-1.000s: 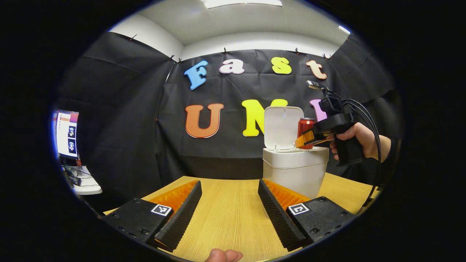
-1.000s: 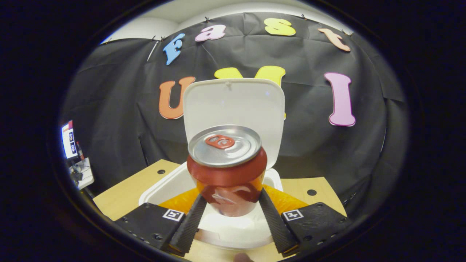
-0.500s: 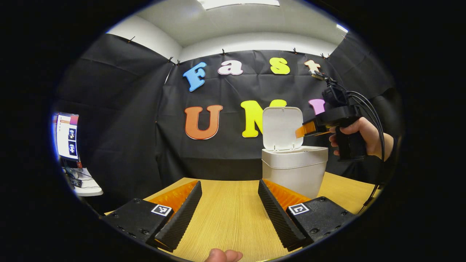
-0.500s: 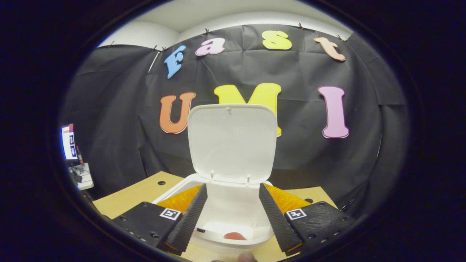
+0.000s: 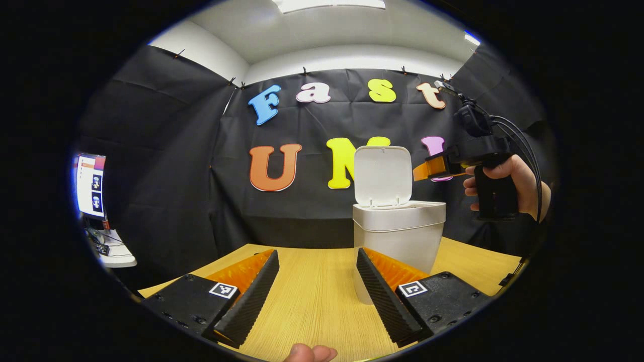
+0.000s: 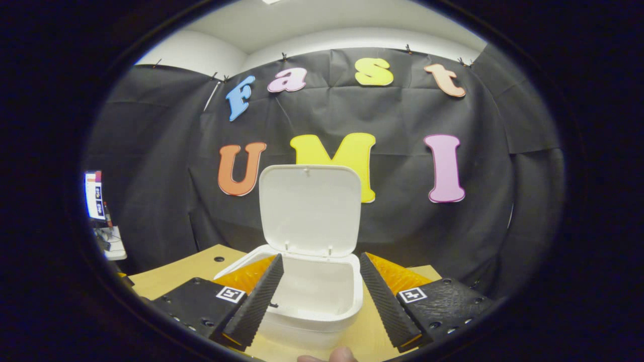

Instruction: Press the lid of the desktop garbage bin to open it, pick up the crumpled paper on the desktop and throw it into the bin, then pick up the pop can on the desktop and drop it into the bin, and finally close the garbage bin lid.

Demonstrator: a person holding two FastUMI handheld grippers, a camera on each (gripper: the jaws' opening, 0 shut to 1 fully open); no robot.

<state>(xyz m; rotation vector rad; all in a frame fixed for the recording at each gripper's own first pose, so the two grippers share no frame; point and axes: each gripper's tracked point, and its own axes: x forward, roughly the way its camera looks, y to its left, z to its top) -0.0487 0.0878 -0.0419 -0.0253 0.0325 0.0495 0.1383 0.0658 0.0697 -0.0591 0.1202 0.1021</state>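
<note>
The white garbage bin (image 5: 397, 236) stands on the wooden table (image 5: 312, 296), its lid (image 5: 382, 175) tipped upright and open. My left gripper (image 5: 317, 259) hovers low over the table in front of the bin, open and empty. A hand holds my right gripper (image 5: 427, 169) in the air above the bin's right side. In the right gripper view, my right gripper (image 6: 321, 262) is open with nothing between its fingers, and it looks down at the open lid (image 6: 309, 216) and the bin's rim (image 6: 322, 317). The inside that shows is plain white.
A lit monitor (image 5: 91, 185) and a small white side table (image 5: 115, 254) stand off to the left beyond the table edge. Cables (image 5: 523, 151) trail from the right gripper. Small holes (image 6: 218, 259) mark the tabletop near the bin.
The right gripper opened and the red can dropped out of it into the bin. It then rose and drew back from the bin. The left gripper stayed nearly still.
</note>
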